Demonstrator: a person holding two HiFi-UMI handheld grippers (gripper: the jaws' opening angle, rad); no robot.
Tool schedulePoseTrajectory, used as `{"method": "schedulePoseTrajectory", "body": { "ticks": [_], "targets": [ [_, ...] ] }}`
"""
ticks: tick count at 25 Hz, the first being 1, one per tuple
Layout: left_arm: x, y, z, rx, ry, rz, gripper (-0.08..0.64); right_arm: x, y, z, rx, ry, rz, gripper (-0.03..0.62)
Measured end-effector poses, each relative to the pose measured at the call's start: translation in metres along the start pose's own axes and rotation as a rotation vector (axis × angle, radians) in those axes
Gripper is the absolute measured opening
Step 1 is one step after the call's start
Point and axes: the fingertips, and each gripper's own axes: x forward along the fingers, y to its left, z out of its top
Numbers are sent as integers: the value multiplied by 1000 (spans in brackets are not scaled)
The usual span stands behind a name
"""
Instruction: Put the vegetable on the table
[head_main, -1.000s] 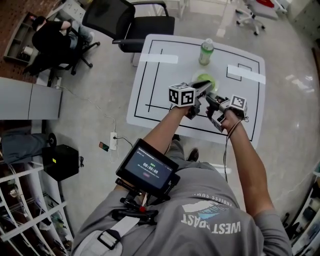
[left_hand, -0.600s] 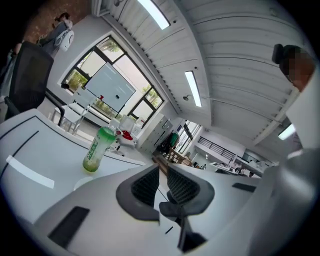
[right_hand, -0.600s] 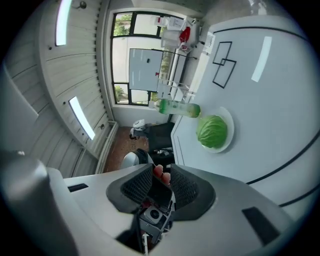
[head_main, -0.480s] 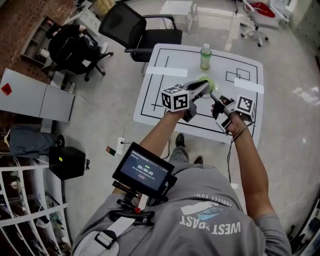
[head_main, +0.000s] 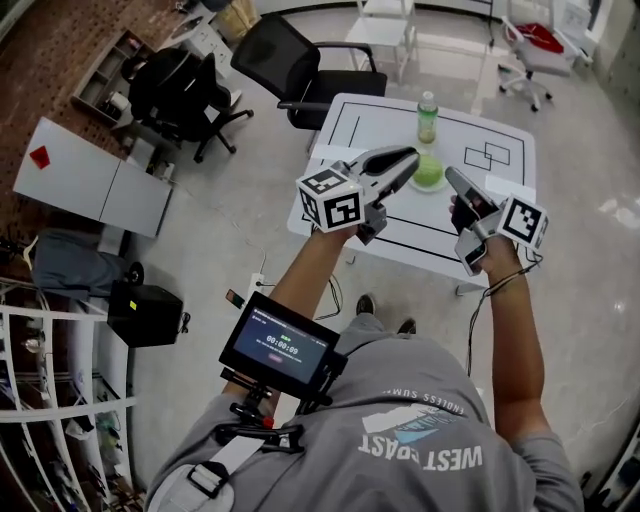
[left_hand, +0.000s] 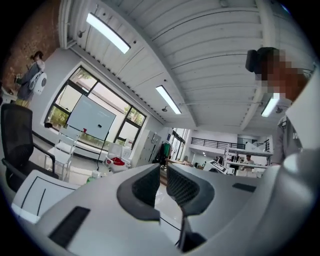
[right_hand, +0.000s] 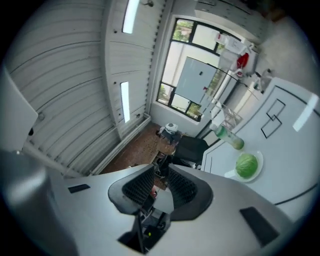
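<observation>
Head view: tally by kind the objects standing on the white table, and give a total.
Bottle: 1
Plate: 1
Green vegetable, lying on the plate: 1
Total: 3

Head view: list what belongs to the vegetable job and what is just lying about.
Job: cabbage; white plate under it; table.
Lying about: green bottle on the table; black office chair beyond it.
</observation>
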Motion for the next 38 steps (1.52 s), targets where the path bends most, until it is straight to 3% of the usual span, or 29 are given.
{"method": "schedulePoseTrajectory", "body": {
  "ticks": [4,10,13,17,20,28,34,38],
  "targets": [
    [-29,-43,35,96,-12,-12,44,-18,59,-6,-165,-5,-5,72],
    [-57,-65,44,190,-44,-12,44,-34,76,-6,-465,-15,-9,67],
    [-83,-79,43,213,-56,-15,43,-41,87,-25,-551,-32,-8,67],
    [-159,-129,61,252,-37,-3,43,-55,162,-74,-677,-42,-57,67],
    [-202,-152,56,286,-15,19,43,-67,196,-113,-701,-38,-65,67],
    [-305,-219,44,286,-61,45,41,-98,274,-210,-783,-25,-61,67],
    [-363,-269,44,374,-58,18,40,-119,331,-271,-857,-51,-84,67],
    [-372,-301,43,433,-59,-4,40,-144,356,-288,-890,-75,-92,67]
  ]
}}
